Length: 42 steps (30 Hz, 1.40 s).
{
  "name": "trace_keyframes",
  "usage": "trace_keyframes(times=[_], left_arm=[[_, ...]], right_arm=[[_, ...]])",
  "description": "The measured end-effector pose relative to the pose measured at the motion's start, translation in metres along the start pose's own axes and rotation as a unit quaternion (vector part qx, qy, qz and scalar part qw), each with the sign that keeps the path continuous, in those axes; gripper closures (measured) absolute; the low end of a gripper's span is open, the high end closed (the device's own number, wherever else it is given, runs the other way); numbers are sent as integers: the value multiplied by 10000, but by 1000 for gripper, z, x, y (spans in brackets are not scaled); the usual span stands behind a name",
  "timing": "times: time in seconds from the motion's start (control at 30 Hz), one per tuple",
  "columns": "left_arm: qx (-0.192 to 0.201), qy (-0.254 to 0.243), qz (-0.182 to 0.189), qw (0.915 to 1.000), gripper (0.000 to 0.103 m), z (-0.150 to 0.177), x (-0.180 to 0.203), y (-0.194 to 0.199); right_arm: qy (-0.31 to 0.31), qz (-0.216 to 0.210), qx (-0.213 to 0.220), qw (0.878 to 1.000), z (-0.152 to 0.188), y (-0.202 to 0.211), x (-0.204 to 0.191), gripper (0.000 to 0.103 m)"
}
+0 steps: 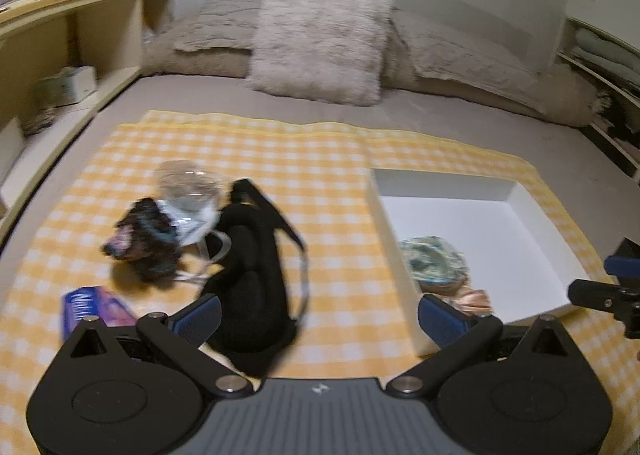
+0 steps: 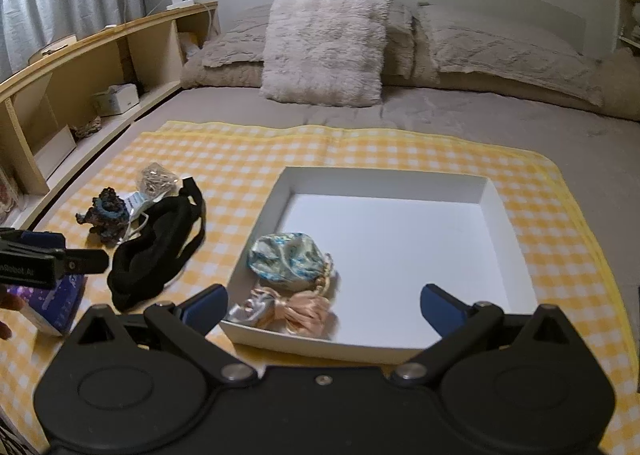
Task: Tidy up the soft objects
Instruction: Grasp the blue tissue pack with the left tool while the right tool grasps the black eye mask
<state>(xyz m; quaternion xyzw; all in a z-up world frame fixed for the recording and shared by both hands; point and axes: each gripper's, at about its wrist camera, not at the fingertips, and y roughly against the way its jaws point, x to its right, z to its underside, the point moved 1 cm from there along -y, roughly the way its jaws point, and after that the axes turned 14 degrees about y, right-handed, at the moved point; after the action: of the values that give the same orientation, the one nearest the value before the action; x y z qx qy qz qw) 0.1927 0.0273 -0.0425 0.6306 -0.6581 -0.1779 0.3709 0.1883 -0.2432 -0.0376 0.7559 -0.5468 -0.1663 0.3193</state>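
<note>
Here the left gripper (image 1: 318,321) was spread wide and empty, and the black sleep mask (image 1: 254,275) lay just ahead of its left finger, on the yellow checked cloth (image 1: 280,159). The mask's long axis ran away from the fingers, leaning a little left, with its strap (image 1: 296,231) looping to the right. The left gripper was clearly the nearer one. The right gripper (image 2: 324,309), also released and empty, hovered over the near edge of the white box (image 2: 512,255). Inside the box sat a glossy blue-patterned pouch (image 2: 286,261) and a satin peach bow (image 2: 304,313). Beside the mask lay a dark scrunchie (image 1: 144,243) and a crinkled clear bag (image 1: 186,185).
</note>
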Motion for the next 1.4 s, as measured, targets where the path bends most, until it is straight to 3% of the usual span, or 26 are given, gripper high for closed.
trace_keyframes(times=[0.33, 0.5, 0.6, 0.97, 1.27, 1.4], left_arm=[[173, 67, -619, 9979, 0, -13, -52, 19], [76, 397, -544, 9977, 0, -17, -80, 22], [78, 350, -574, 9977, 0, -17, -87, 23], [-382, -219, -1704, 9844, 0, -7, -132, 3], [-401, 189, -2284, 9726, 0, -3, -191, 21], [-334, 639, -2203, 9728, 0, -5, -213, 35]], right_arm=[[270, -167, 34, 9995, -20, -16, -20, 0], [332, -295, 87, 9990, -32, -24, -31, 0], [379, -358, 114, 9986, -40, -30, -39, 0], [459, -684, 66, 9966, -62, -61, -71, 0], [612, -953, -27, 9936, -79, -95, -107, 0], [562, -1088, -120, 9924, -84, -113, -122, 0]])
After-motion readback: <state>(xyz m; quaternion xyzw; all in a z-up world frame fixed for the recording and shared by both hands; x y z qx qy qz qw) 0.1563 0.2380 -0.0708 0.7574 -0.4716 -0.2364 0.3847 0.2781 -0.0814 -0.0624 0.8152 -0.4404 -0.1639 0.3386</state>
